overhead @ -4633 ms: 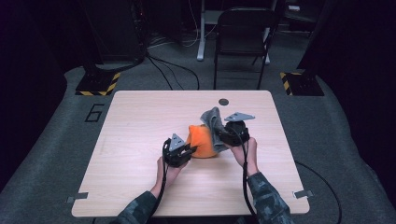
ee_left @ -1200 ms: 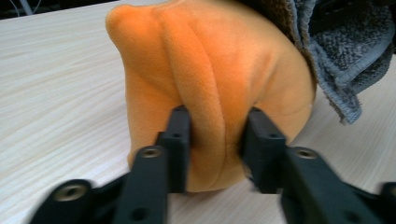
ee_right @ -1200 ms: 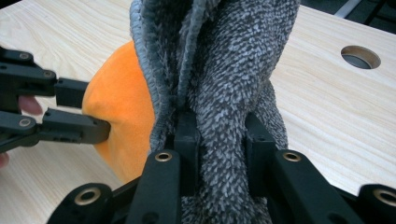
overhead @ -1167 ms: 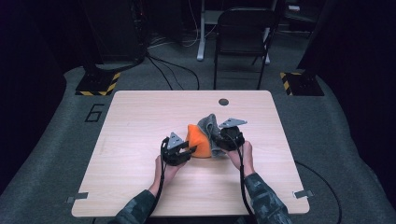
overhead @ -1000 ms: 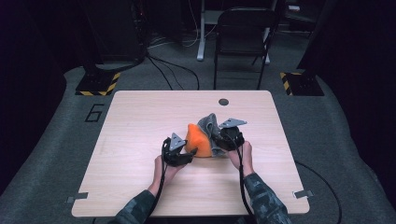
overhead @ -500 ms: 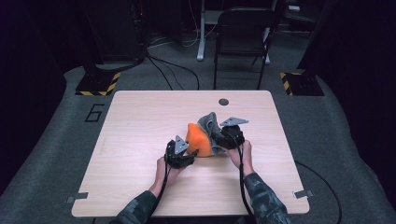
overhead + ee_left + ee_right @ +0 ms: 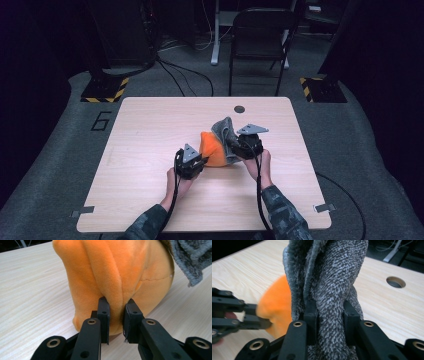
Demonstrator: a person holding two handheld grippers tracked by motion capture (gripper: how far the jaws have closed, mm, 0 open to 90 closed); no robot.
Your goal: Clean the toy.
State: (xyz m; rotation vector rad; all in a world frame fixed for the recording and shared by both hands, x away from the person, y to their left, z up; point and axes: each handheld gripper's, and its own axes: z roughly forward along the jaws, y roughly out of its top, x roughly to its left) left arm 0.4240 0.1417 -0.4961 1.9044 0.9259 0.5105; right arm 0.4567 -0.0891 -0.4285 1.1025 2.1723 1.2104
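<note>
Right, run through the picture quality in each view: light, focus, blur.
High view: the pale wooden table is evenly lit and the room behind it is dark. Left gripper view: the orange plush cloth pinched in the left gripper is sharp and softly lit. Right gripper view: the grey knitted cloth in the right gripper is sharp, the orange behind it blurred.

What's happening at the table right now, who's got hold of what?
A person at the wooden table holds tongs in each hand. The left tongs have just been closing and now pinch a fold of the orange plush item, which sits on the table. The right tongs are clamped on the grey knitted cloth, which stands bunched up beside the orange piece. The two fabrics touch, with the grey draped against the orange.
</note>
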